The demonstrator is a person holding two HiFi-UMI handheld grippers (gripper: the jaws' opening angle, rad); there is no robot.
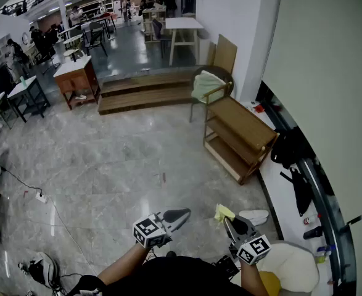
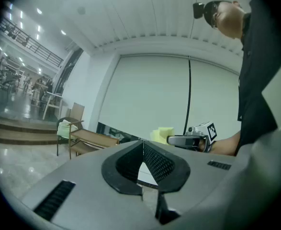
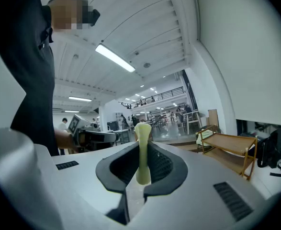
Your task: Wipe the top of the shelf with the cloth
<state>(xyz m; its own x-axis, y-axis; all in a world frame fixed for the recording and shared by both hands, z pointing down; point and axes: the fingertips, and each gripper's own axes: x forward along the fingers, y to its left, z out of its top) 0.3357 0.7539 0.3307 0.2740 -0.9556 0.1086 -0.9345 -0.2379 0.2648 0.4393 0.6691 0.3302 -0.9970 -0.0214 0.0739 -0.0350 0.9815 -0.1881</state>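
Pinching the yellow cloth (image 1: 223,213), right claw (image 1: 231,222) hangs well apart from the shelf (image 1: 245,125) beside a chair (image 1: 206,89); left claw (image 1: 182,214) clenched, empty

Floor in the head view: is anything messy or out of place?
A thin cable trails loose across the tiles at left to a white power strip. It looks like something to trip over.
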